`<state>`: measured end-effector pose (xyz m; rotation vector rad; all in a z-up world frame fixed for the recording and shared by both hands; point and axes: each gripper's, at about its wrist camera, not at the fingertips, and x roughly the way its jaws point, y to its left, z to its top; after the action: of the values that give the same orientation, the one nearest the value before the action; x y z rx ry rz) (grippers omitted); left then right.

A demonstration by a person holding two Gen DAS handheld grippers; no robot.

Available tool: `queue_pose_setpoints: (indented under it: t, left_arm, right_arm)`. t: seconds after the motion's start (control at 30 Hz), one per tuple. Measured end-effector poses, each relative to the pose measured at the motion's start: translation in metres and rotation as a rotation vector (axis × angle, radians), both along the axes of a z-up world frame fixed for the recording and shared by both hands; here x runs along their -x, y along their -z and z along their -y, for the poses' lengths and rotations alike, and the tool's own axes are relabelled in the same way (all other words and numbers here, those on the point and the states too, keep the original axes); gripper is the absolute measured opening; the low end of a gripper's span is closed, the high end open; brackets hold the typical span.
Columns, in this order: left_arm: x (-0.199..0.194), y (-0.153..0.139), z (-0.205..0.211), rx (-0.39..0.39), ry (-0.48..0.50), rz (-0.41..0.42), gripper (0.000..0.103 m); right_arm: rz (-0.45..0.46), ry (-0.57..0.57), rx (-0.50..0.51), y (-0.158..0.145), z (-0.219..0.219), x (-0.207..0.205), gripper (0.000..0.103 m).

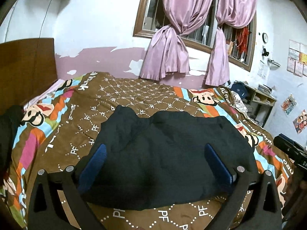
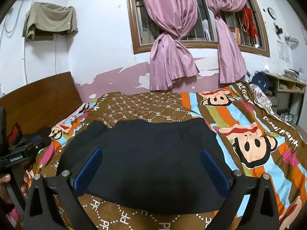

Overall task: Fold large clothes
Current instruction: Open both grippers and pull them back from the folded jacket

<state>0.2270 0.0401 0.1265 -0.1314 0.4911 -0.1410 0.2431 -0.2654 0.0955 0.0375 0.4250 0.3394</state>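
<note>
Right now my left gripper (image 1: 155, 151) has its blue pads (image 1: 99, 159) spread as wide as they go, nothing clamped between them, hanging above the dark garment (image 1: 163, 153) without touching it. My right gripper (image 2: 151, 155) looks the same: jaws wide apart, empty, held over the cloth. Both point slightly downward across the bed toward the window (image 2: 193, 15). The garment lies folded into a broad dark rectangle on the brown patterned bedspread (image 1: 134, 90), near the bed's near edge. In the right wrist view I see the left gripper's body at the left border, a hand (image 2: 5, 182) wrapped around its handle.
</note>
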Motion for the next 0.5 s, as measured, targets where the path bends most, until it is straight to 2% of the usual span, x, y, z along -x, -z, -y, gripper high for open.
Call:
queue_pose_setpoints:
  t: [0.3, 0.5]
  left_arm:
    - [0.038, -0.006, 0.004, -0.036, 0.016, 0.033, 0.101]
    - [0.063, -0.002, 0.002, -0.047, -0.003, 0.024, 0.101]
  right_arm:
    - [0.087, -0.051, 0.035, -0.008, -0.014, 0.053, 0.103]
    - [0.039, -0.061, -0.011, 0.003, -0.011, 0.066, 0.103]
